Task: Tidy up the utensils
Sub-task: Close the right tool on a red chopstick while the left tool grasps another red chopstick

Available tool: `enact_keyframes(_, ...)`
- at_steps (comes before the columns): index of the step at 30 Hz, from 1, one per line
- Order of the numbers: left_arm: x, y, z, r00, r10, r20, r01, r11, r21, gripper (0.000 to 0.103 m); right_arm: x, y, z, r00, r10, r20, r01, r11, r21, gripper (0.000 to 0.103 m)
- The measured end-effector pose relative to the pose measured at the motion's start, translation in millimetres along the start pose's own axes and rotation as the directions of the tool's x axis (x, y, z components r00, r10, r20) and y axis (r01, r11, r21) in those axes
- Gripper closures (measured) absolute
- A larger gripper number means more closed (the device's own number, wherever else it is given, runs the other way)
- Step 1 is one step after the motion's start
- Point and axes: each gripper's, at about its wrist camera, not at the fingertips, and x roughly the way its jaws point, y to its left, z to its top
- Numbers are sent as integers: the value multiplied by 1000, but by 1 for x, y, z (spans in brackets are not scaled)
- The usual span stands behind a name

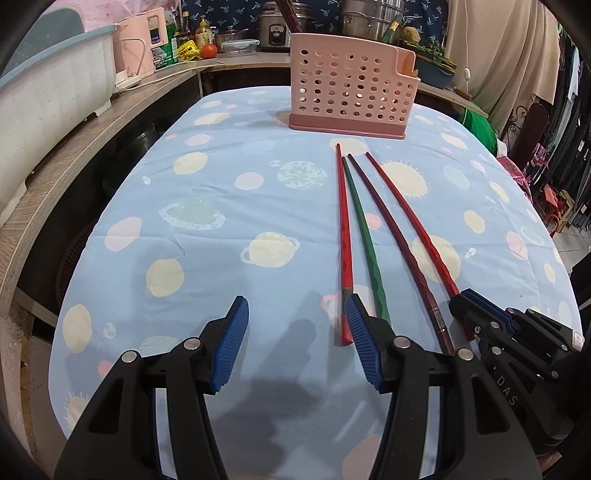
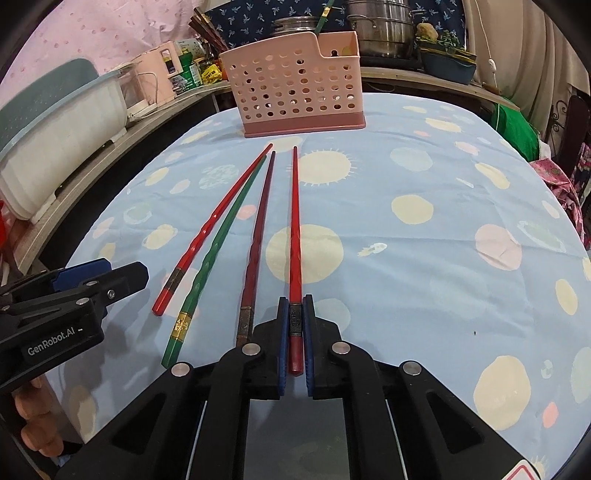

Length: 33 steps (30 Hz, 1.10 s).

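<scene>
Several chopsticks lie side by side on the blue tablecloth (image 2: 424, 177), tips toward a pink perforated holder (image 2: 295, 85) at the far end. My right gripper (image 2: 295, 314) is shut on the thick end of the rightmost red chopstick (image 2: 294, 221), which still rests on the cloth. Beside it lie a dark maroon chopstick (image 2: 258, 229), a green chopstick (image 2: 218, 251) and another red chopstick (image 2: 218, 218). My left gripper (image 1: 297, 314) is open and empty, its right finger (image 1: 360, 332) next to the left red chopstick (image 1: 343, 240). The holder (image 1: 351, 88) also shows in the left wrist view.
A wooden counter (image 1: 74, 158) runs along the table's left side with a white-and-blue dish rack (image 1: 48, 99), bottles and a pink appliance (image 1: 140, 44). Steel pots (image 2: 380, 26) stand behind the holder. Clothing hangs at the right (image 1: 517, 55).
</scene>
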Motion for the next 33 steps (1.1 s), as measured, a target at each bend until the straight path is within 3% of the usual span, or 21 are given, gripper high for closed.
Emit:
enact_keyframes(9,9,-9,-4,999,-33,-24,33,999,3,51,-4,-10,-4,1000,0,6,0,1000,30,97)
enact_keyframes(18,23,-17,-6,1000,10,-26,-9,1000,26,52,-4,-10,-4,1000,-2,11,1,1000,29,96)
enact_keyframes(20,23,-17,-5,1000,15,-23,-14,1000,28,55,-4,-10,-5,1000,-1,13,1,1000,29,96)
enact_keyframes(26,23,-18,-4,1000,10,-21,-9,999,38,89,-5,-10,-5,1000,0,13,0,1000,30,96)
enact_keyframes(28,23,-19,-4,1000,3,-24,-2,999,42,94,-5,-11,-5,1000,2,13,-2,999,32,96)
enact_keyframes(33,21,-19,-5,999,-3,-32,5,999,44,95,-7,-12,-6,1000,8,13,-9,999,41,96)
